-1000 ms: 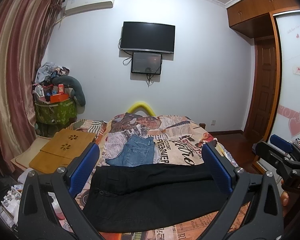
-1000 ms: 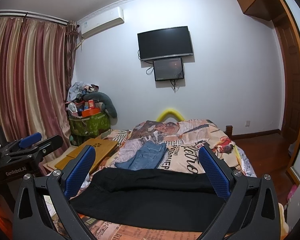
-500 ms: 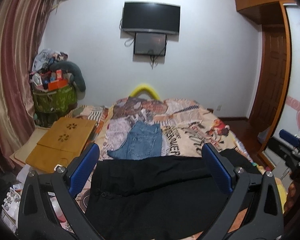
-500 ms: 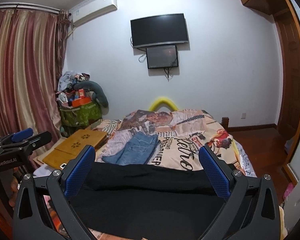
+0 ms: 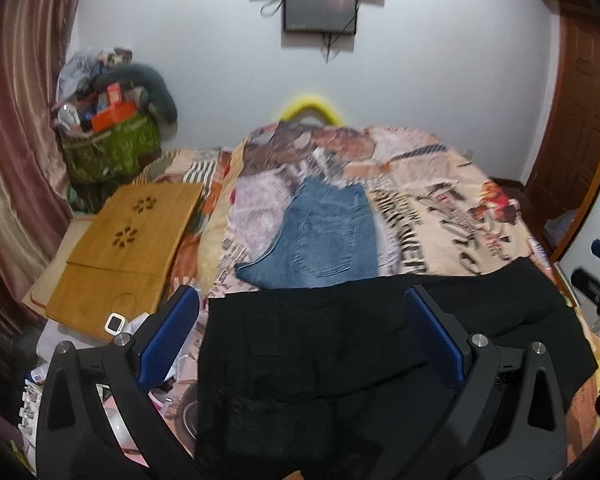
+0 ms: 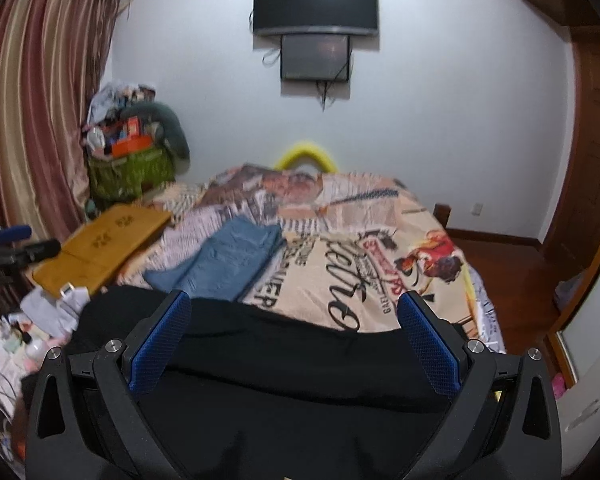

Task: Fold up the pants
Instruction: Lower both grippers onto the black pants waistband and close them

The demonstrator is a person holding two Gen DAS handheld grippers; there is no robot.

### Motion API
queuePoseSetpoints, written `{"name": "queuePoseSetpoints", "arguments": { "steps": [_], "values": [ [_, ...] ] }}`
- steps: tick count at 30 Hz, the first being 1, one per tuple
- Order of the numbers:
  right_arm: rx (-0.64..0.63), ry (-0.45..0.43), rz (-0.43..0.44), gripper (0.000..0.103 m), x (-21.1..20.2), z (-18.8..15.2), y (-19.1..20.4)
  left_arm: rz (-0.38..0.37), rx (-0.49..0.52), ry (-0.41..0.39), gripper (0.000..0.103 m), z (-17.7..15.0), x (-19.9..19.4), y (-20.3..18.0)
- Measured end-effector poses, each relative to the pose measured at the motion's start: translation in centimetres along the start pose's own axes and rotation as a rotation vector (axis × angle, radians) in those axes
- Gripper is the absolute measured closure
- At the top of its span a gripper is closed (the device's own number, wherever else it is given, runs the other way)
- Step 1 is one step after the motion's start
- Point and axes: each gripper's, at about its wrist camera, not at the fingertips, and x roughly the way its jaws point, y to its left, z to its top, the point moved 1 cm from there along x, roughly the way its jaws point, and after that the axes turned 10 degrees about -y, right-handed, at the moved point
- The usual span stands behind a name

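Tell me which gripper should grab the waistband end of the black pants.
Left, probably. The left gripper hovers open over the black pants' buttoned waistband end; the right gripper is over the leg end.

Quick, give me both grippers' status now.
Left gripper: open, holding nothing, above the black pants.
Right gripper: open, holding nothing, above the same pants.

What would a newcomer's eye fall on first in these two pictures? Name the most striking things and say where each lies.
First, the black pants spread across the near end of the bed, below both open grippers: the left gripper and the right gripper. Next, the folded blue jeans lying farther up the loudly printed bedspread. Then the dark television on the far wall.
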Motion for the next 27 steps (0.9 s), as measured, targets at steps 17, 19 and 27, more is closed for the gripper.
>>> {"name": "queuePoseSetpoints", "arguments": {
  "steps": [17, 19, 27],
  "values": [
    [-0.097, 0.387, 0.215, 0.001, 16.0, -4.3, -1.1, 0.084, -0.186, 0.385, 0.018, -4.4, 18.3, 10.2],
    [-0.096, 0.405, 0.227, 0.001, 17.2, -4.6, -1.0, 0.080, -0.200, 0.418, 0.021, -5.3, 19.5, 10.4],
    [-0.073, 0.487, 0.284, 0.015, 21.4, -6.1, -0.4, -0.032, -0.220, 0.532, 0.046, -7.6, 22.8, 9.4]
  ]
}}
